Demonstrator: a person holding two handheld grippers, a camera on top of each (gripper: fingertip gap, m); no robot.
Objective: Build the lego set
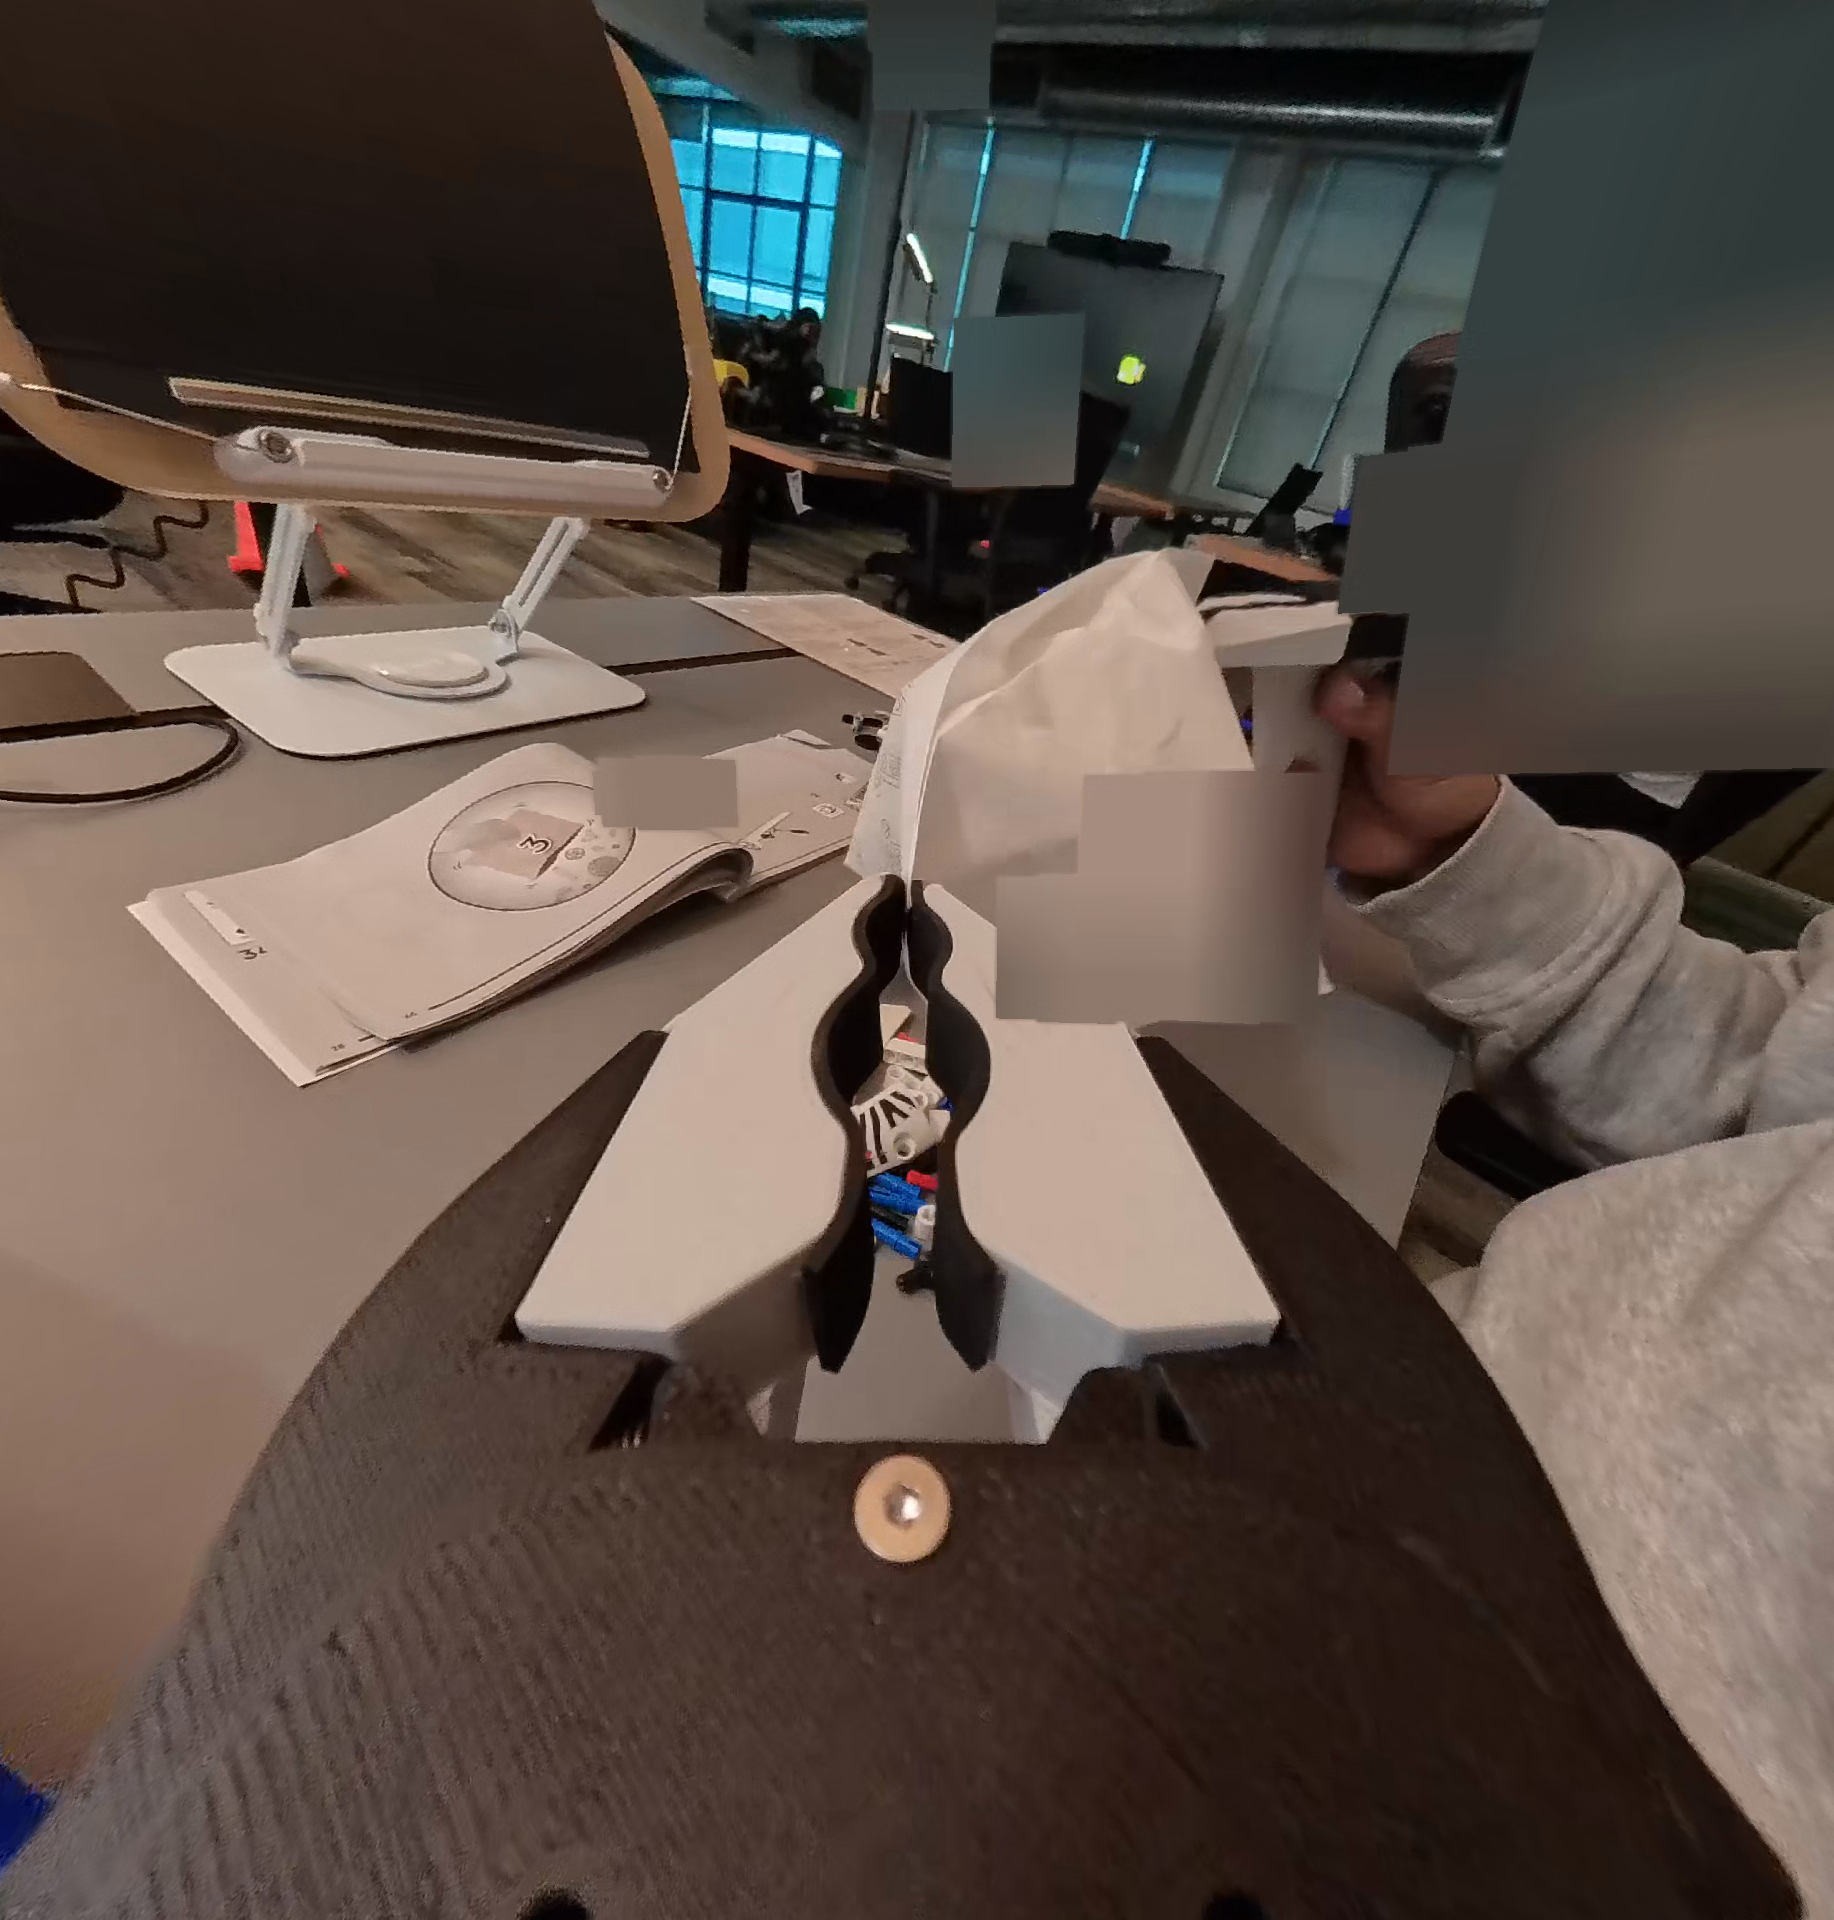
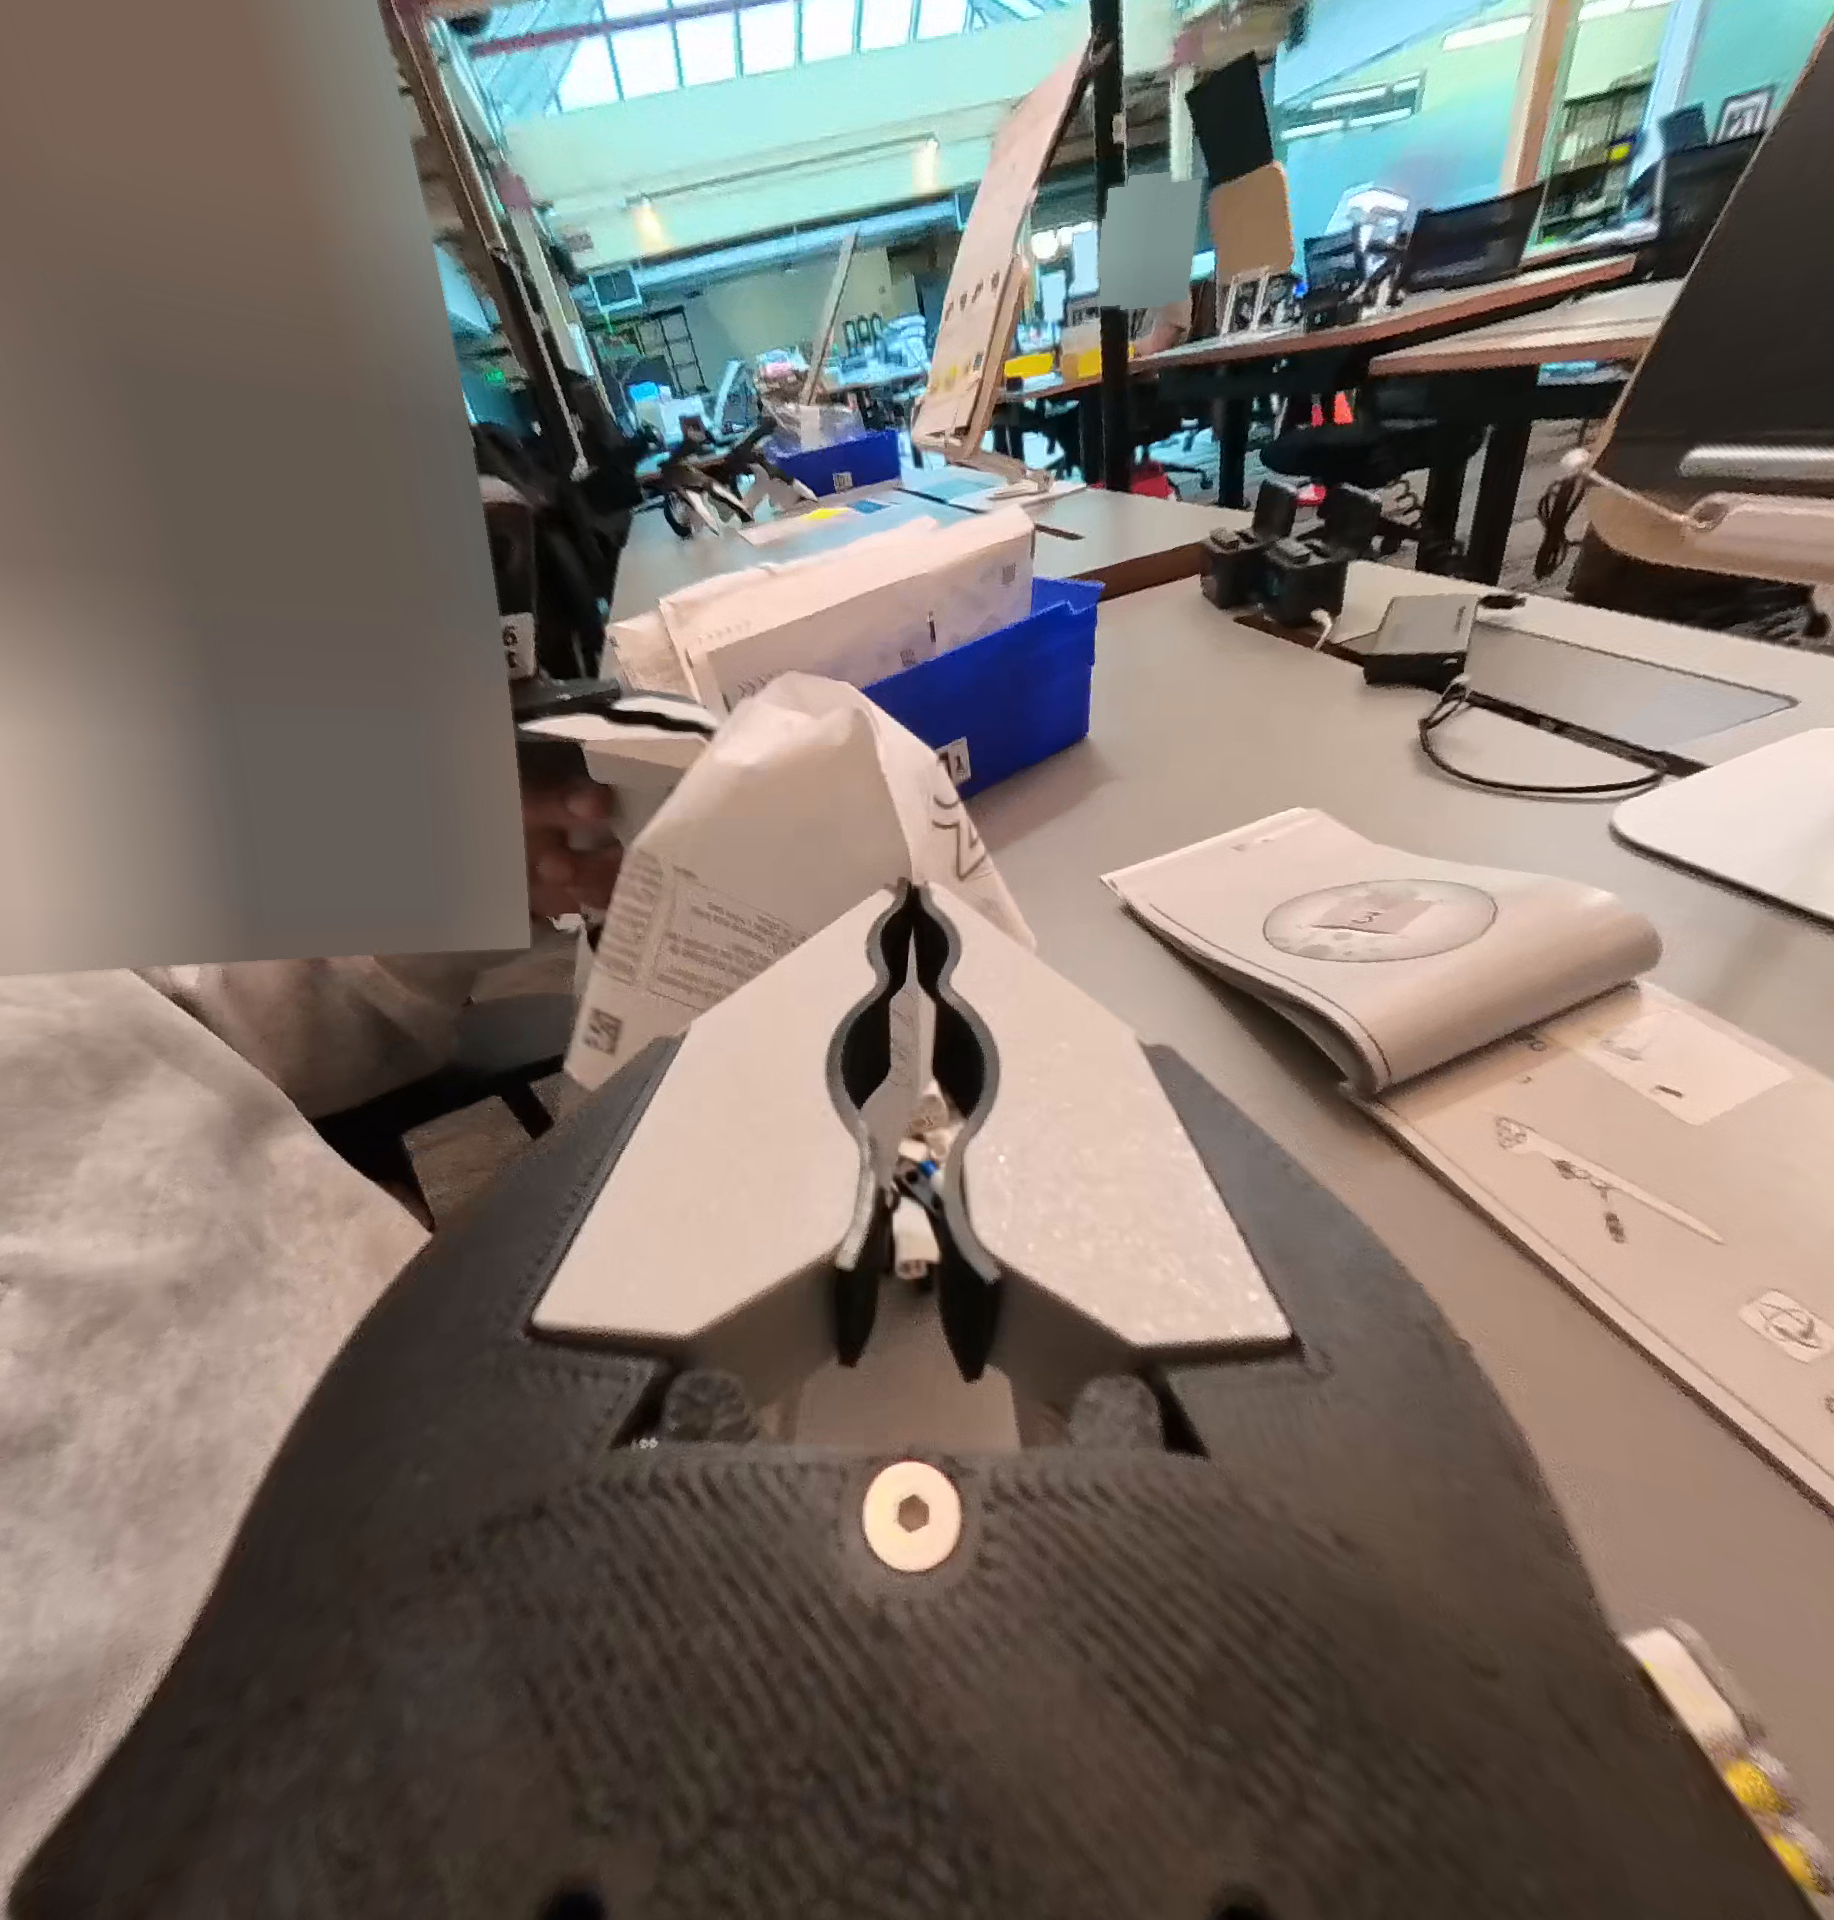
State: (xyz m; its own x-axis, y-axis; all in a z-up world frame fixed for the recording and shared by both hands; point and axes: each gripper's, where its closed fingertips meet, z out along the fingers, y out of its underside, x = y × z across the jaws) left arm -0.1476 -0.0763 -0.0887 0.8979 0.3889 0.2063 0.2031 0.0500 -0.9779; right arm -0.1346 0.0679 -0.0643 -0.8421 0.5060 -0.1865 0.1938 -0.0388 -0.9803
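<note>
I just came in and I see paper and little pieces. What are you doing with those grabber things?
A person is holding a gripper in each hand, and both the left gripper and the right gripper are pinched shut on a white paper bag, held up over the grey table. Small Lego pieces lie below it. The instruction booklet lies open nearby. Building has not begun.

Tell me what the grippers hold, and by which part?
Both the left gripper and right gripper pinch the white paper bag by its edge.

Grey-white tongs [image 1: 908, 894], black mounts, grey fleece sleeves [image 1: 1578, 977].
</note>
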